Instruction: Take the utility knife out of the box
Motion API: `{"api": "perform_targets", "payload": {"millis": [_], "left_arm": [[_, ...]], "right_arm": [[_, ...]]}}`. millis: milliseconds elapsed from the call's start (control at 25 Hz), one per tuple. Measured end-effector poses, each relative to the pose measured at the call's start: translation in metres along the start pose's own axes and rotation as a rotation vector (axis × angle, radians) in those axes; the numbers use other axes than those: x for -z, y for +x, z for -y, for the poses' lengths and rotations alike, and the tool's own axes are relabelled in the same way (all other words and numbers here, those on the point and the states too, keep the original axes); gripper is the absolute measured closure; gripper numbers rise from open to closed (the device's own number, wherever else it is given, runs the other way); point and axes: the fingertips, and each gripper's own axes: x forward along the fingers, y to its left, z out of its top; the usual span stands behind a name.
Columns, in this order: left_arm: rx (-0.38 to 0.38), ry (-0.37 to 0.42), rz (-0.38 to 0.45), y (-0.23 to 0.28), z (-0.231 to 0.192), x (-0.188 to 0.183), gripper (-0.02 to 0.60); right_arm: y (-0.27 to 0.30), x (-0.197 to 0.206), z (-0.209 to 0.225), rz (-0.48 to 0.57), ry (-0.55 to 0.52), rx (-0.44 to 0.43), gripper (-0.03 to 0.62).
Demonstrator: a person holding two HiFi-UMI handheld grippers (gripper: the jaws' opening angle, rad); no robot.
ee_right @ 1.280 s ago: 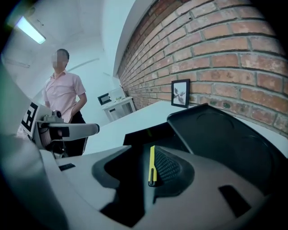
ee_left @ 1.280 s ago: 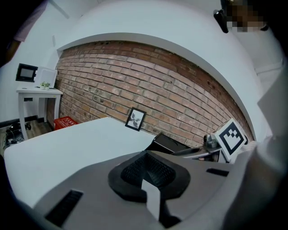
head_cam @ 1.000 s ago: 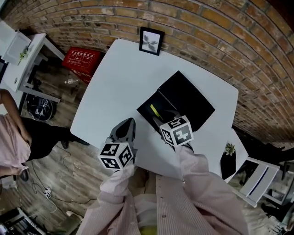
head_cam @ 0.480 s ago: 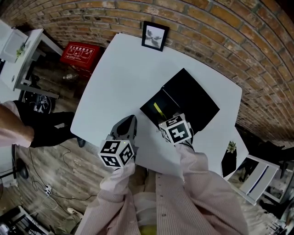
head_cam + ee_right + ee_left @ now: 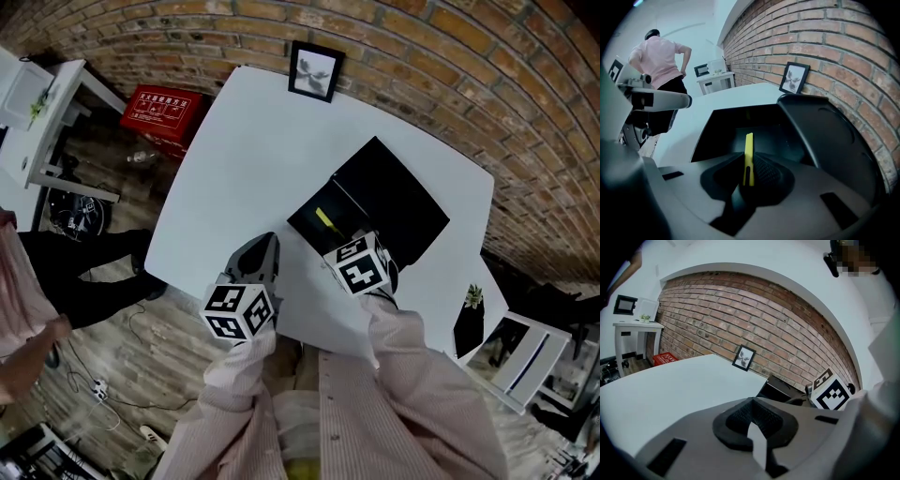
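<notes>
We see the black box (image 5: pixel 398 202) lying open on the white table (image 5: pixel 234 159), its lid folded flat beside the tray. The yellow utility knife (image 5: pixel 748 152) is inside the box's tray, standing on edge near the tray's near wall. Our right gripper (image 5: pixel 749 169) reaches down into the box from the near side. Its jaws have just been closing, the knife stands between them, and the pads press on its two flat sides. The far end of the knife sticks out past the jaw tips, deeper into the box.

Our left gripper (image 5: pixel 751 420) rests over the bare table just to the left of the box, apart from it, pointing past the box's left corner. Its jaws are drawn together with nothing between them.

Beyond the box, at the table's far edge, a small framed picture (image 5: pixel 313 71) stands against the brick wall (image 5: pixel 441 56). Well to the left of the box, off the table, a red crate (image 5: pixel 157 112) sits on the floor. In the right gripper view a person in a pink shirt (image 5: pixel 658 58) stands far behind the box, back turned.
</notes>
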Motion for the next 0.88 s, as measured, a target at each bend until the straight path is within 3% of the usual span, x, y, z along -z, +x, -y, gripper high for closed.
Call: {"api": "perform_targets", "payload": {"millis": [400,880], "left_arm": [[0.017,0.012,0.011,-0.004,0.001,-0.007,0.589],[0.060,0.070,0.062,-0.014,0.017,-0.021,0.589]], "right_arm": [[-0.003,-0.003,0.003,0.010,0.010,0.022,0.531],[-0.030,-0.021,0.002,0.181,0.068,0.014,0.531]]}}
